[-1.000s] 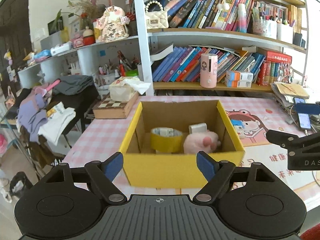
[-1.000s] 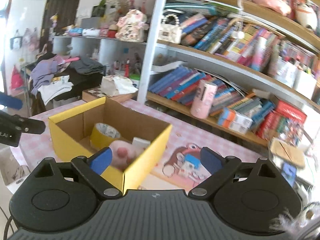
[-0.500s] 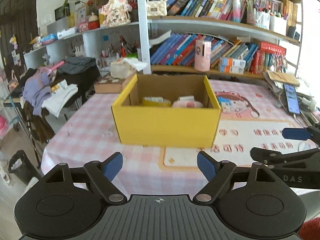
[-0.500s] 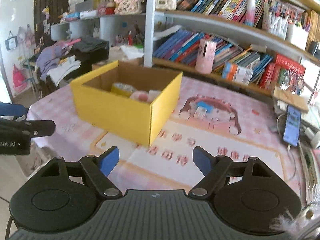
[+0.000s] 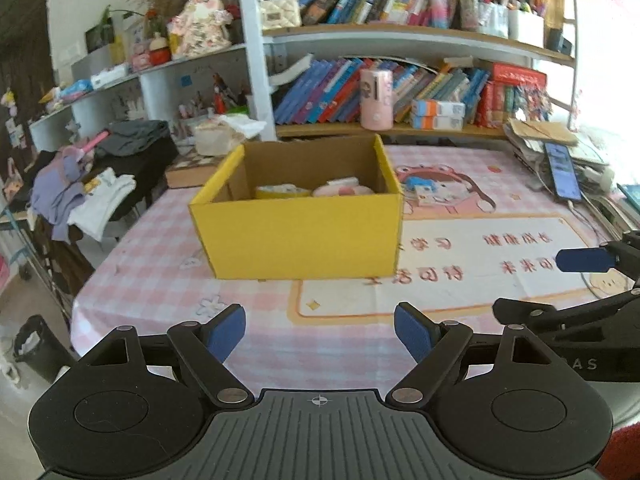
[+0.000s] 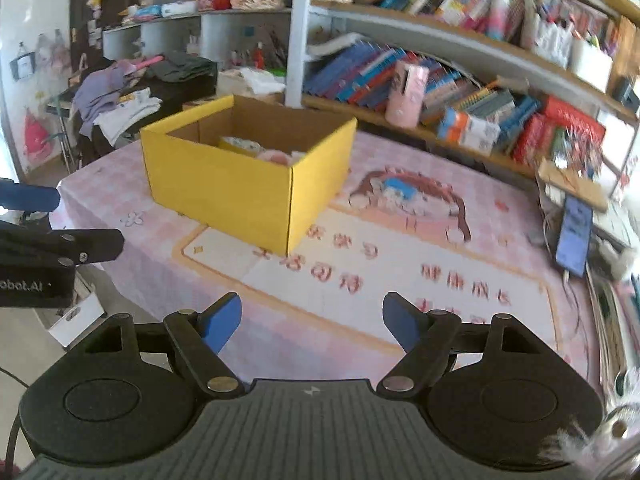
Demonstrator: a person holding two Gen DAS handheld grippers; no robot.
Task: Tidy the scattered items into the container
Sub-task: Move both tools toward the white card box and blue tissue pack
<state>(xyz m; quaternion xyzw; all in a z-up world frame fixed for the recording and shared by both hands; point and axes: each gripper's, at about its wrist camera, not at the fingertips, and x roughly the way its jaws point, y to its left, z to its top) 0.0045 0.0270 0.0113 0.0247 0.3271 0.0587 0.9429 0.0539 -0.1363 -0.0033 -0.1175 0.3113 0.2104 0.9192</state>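
A yellow cardboard box (image 5: 304, 236) stands open on the pink checked table; it also shows in the right wrist view (image 6: 224, 184). Inside it lie a yellow tape roll (image 5: 282, 191), a pink plush item (image 5: 344, 191) and a small white object, only their tops showing above the wall. My left gripper (image 5: 320, 330) is open and empty, well back from the box near the table's front edge. My right gripper (image 6: 312, 322) is open and empty, back from the box and to its right; its fingertips (image 5: 584, 260) show at the right of the left wrist view.
A cartoon mat (image 5: 480, 256) covers the table right of the box. A phone (image 5: 562, 172) on a cable and paper stacks lie at the table's right edge. Bookshelves (image 5: 400, 92) stand behind. A clothes rack (image 5: 80, 184) and a bin (image 5: 36, 344) stand to the left.
Both grippers have pulled back and away from the box, which now looks smaller and farther off. The box and its contents have not moved. Both stay open.
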